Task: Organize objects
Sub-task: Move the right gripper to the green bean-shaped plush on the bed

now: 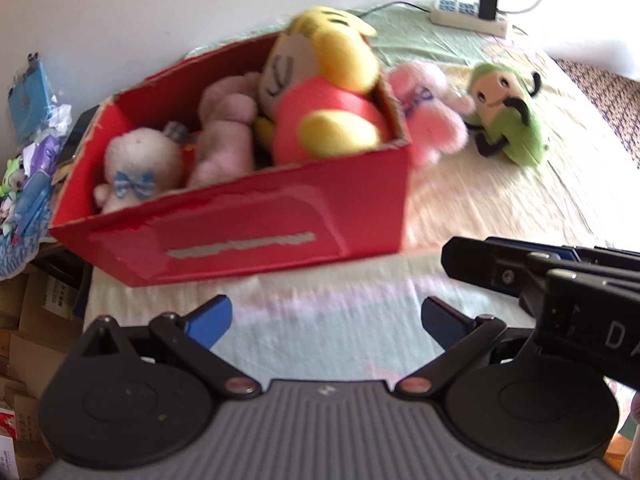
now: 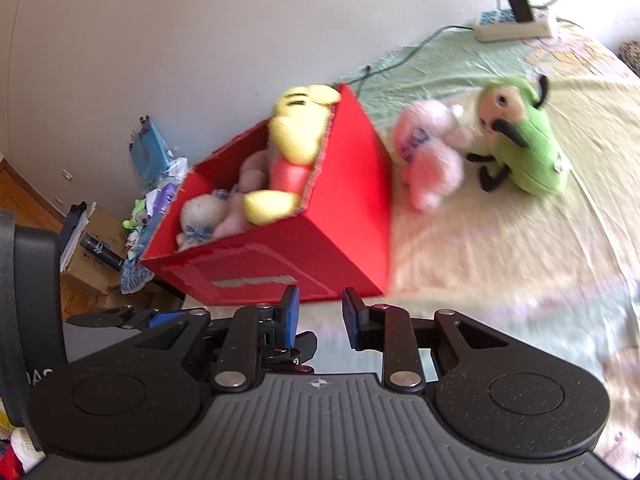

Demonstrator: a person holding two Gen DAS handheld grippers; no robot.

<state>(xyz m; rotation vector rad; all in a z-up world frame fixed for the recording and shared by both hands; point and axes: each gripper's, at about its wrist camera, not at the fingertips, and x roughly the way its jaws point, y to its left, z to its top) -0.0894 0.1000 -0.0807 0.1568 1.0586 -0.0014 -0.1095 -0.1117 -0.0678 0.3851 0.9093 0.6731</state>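
A red cardboard box [image 1: 256, 232] [image 2: 344, 208] sits on the bed and holds a yellow-and-red plush [image 1: 332, 92] [image 2: 296, 136], a pale pink plush [image 1: 224, 132] and a white plush with a blue bow [image 1: 140, 160] [image 2: 204, 216]. Just right of the box lie a pink plush [image 1: 430, 116] [image 2: 432, 164] and a green plush [image 1: 508, 120] [image 2: 524, 140]. My left gripper [image 1: 326, 316] hovers open and empty in front of the box. My right gripper [image 2: 320, 316] is beside it with a narrow gap between its blue pads and nothing in it.
The bed sheet [image 1: 500, 208] stretches right of the toys. A power strip [image 1: 468, 18] [image 2: 516, 28] with cables lies by the wall at the back. Left of the bed are piled packets [image 1: 32, 152] and cardboard boxes [image 1: 24, 320].
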